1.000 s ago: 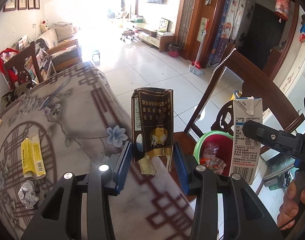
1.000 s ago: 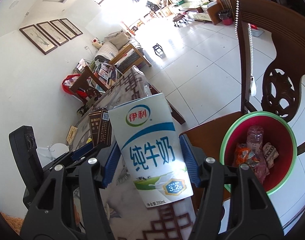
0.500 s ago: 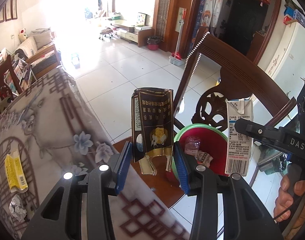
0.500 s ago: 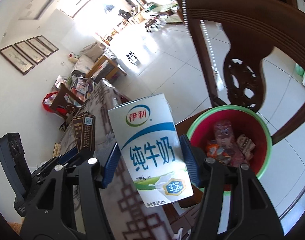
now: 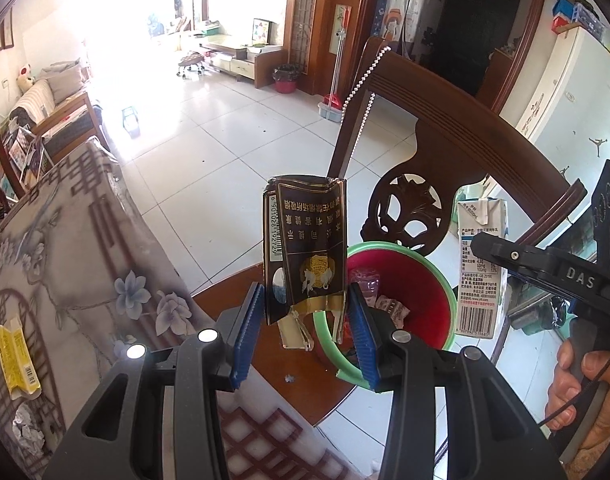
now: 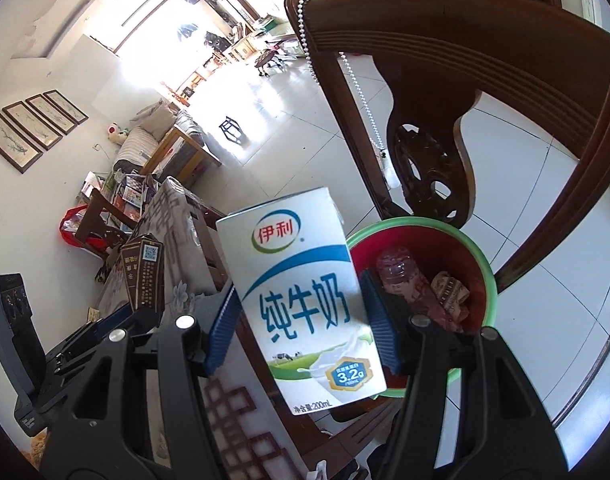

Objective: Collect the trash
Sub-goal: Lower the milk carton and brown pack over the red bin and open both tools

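Observation:
My left gripper (image 5: 305,320) is shut on a crushed black cigarette pack (image 5: 305,252), held upright just left of a red bin with a green rim (image 5: 405,304) that stands on a wooden chair seat (image 5: 233,300). My right gripper (image 6: 301,320) is shut on a white milk carton (image 6: 301,292), near the bin (image 6: 481,264), which holds a plastic bottle and wrappers. In the left wrist view the carton (image 5: 481,280) hangs over the bin's right side. The right wrist view catches the black pack (image 6: 143,276) at left.
The table with a flowered cloth (image 5: 65,248) lies at left, bearing a yellow box (image 5: 17,356) and a crumpled paper ball (image 5: 27,432). The dark carved chair back (image 5: 457,152) with a bead string rises behind the bin. A hand (image 5: 585,384) grips the right handle.
Both grippers have swung from over the table toward the chair, carrying the pack and the carton. The bin has grown larger and sits closer under both.

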Tool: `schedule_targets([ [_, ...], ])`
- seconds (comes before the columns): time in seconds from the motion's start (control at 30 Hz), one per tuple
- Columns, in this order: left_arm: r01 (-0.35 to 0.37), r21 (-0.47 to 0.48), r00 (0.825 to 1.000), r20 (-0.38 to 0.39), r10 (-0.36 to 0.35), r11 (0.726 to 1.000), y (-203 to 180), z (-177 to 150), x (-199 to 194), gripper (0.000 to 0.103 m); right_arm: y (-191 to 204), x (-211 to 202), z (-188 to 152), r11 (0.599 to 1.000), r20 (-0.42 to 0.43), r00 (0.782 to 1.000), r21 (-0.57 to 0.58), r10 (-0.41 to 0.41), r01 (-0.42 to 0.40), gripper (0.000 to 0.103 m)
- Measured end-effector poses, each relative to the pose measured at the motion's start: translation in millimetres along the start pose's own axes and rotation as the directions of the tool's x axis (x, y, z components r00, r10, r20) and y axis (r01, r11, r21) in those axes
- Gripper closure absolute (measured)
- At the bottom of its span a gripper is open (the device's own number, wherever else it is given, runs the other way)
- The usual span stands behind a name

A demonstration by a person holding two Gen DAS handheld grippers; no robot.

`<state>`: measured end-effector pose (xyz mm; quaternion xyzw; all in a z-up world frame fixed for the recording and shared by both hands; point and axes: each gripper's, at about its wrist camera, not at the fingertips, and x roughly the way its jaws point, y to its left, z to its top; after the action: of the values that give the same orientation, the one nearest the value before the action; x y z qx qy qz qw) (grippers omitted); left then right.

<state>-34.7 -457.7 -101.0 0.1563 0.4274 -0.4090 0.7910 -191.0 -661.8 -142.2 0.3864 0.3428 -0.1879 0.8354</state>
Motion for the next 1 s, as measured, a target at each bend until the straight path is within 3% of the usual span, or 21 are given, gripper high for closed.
schedule_targets([
  [0.23, 0.023, 0.023, 1.0, -0.02, -0.023, 0.999, -11.7, 1.4, 7.4, 0.063, -21.5, 6.3, 4.7, 0.997, 0.021, 0.996, 0.011, -0.082, 0.081, 0.045],
  [0.33, 0.037, 0.038, 0.999, -0.028, -0.036, 0.999, -18.3, 1.8, 10.8, 0.063, -29.8, 7.2, 4.5, 0.99, 0.035, 0.989, 0.027, -0.141, 0.14, 0.022],
  [0.63, 0.087, 0.081, 0.995, -0.061, -0.082, 0.993, -40.6, 5.1, 26.9, 0.063, -47.5, -12.1, -5.2, 0.982, 0.048, 0.982, 0.058, -0.182, 0.179, 0.022],
  [1.0, 0.191, 0.17, 0.979, -0.104, -0.175, 0.967, -90.2, 20.0, 63.4, 0.063, -63.3, -48.0, -21.7, 0.962, 0.091, 0.96, 0.095, -0.264, 0.255, 0.022],
])
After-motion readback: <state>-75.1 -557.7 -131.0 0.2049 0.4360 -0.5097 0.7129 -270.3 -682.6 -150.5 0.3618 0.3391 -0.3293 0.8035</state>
